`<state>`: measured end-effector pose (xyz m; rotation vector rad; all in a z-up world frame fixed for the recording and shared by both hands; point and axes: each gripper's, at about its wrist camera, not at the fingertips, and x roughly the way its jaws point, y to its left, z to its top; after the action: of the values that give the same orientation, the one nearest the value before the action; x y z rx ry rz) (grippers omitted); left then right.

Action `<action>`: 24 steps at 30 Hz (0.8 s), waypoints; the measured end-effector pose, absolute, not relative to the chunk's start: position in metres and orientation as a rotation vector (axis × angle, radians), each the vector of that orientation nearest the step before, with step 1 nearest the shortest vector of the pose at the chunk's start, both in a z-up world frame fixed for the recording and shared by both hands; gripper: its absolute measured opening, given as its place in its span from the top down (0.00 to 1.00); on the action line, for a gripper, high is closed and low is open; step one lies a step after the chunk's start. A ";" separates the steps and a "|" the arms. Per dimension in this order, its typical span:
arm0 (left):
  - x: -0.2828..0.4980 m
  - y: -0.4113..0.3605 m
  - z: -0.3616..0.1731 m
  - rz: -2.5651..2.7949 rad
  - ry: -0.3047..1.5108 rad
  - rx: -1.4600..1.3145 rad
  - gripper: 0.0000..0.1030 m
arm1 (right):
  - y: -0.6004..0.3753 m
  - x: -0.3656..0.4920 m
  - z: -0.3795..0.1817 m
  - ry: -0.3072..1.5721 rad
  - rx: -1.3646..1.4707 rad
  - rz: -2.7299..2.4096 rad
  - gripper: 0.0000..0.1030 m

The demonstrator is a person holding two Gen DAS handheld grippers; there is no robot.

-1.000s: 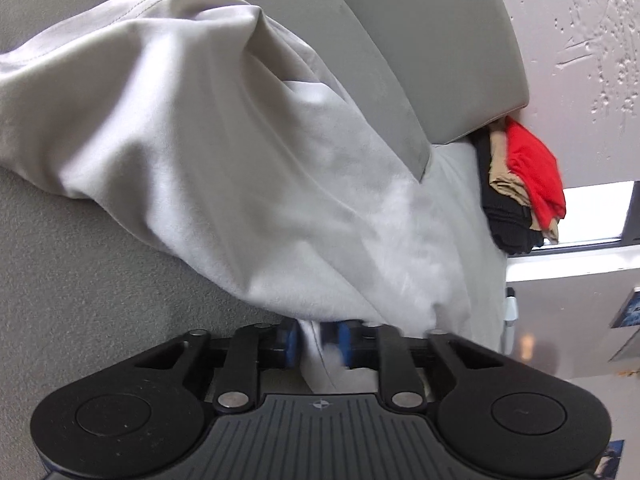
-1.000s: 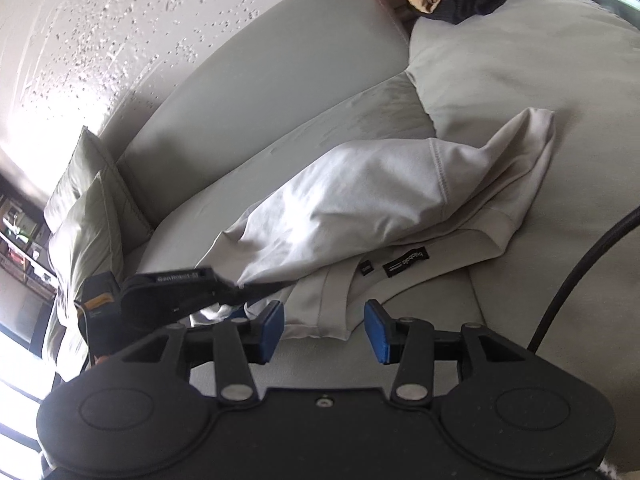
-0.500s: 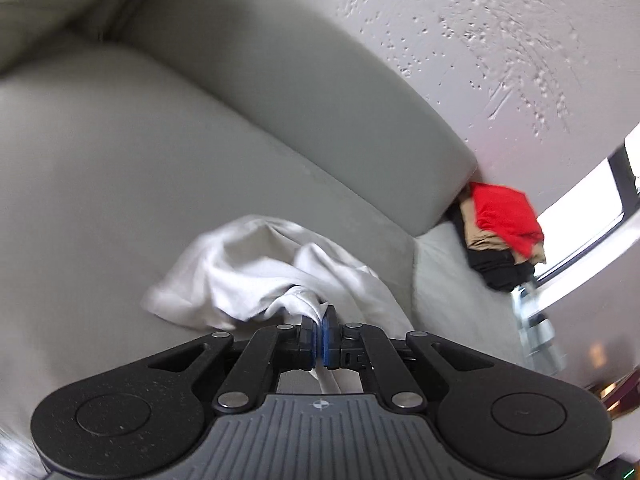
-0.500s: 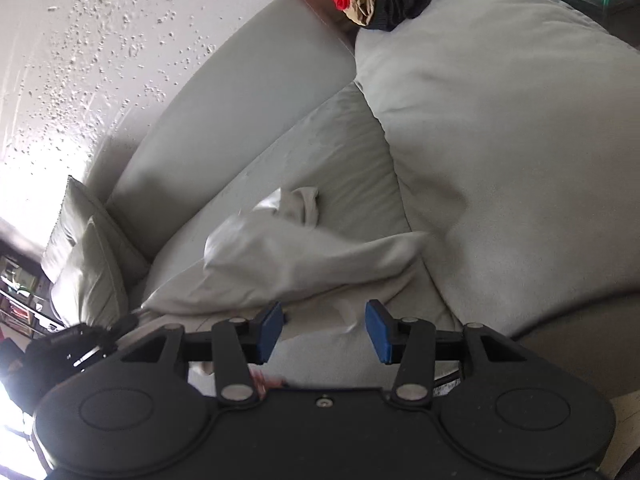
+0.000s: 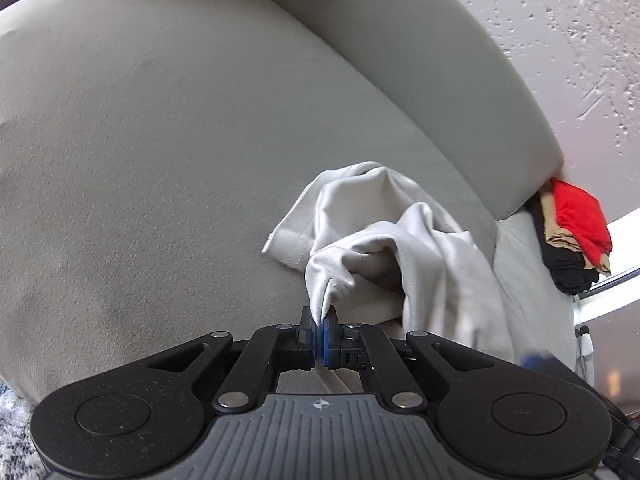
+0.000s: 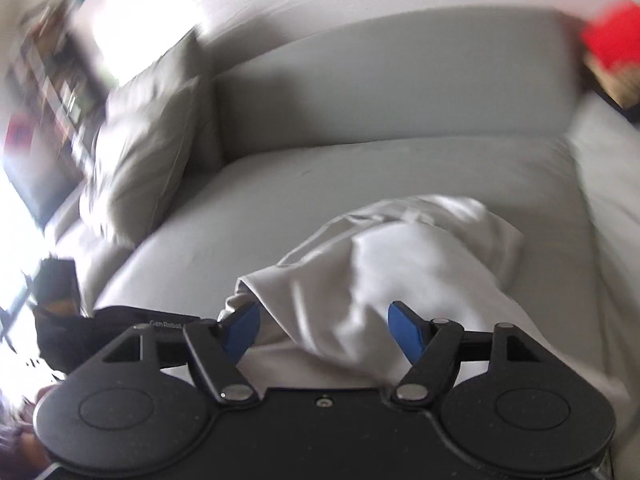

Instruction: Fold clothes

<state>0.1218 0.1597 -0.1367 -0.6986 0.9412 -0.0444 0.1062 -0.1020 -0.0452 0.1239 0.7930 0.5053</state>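
i've got the left gripper (image 5: 319, 322) pinched tight on a thin fold of the white garment (image 5: 384, 240), the cloth rising out of the closed pads to a crumpled heap on the sofa seat cushion (image 5: 160, 160). taking that heap as my landmark: the sofa backrest (image 5: 440, 92) runs behind it, and past the backrest's far end sits a stack of folded clothes (image 5: 576, 236), red on top, tan and black under it, well apart from the heap. a textured wall (image 5: 580, 40) stands behind all that.

my right gripper (image 6: 323, 326) has its jaws standing wide; they have just been opening, and the garment (image 6: 400, 272) lies between and beyond the blue pads, but the pads do not press on it. this view is smeared by motion. from here two throw pillows (image 6: 148, 152) lean in the sofa corner left of the heap, well apart from it. the left gripper's black body (image 6: 120, 320) shows low, just beside the heap's near edge. nothing lies on the cushion between heap and pillows.
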 end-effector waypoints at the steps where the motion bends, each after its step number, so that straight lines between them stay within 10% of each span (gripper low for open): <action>1: 0.123 0.158 -0.137 -0.044 0.943 -0.689 0.99 | -0.088 0.110 -0.051 0.795 0.073 0.518 0.33; 8: 0.128 0.160 -0.141 -0.037 0.948 -0.712 0.99 | -0.031 0.137 -0.084 0.831 -0.204 0.497 0.41; 10: 0.129 0.160 -0.141 -0.035 0.949 -0.712 0.99 | -0.034 0.148 -0.089 0.849 -0.187 0.465 0.89; 11: 0.129 0.159 -0.141 -0.034 0.949 -0.707 0.99 | -0.041 0.155 -0.088 0.851 -0.152 0.438 0.97; 24: 0.130 0.146 -0.133 0.006 0.904 -0.635 0.98 | -0.332 0.173 -0.061 0.668 0.596 -0.317 0.94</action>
<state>0.1302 0.1455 -0.1327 -0.6353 0.9042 0.0062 0.1730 -0.3316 -0.0612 0.5958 0.6678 -0.3169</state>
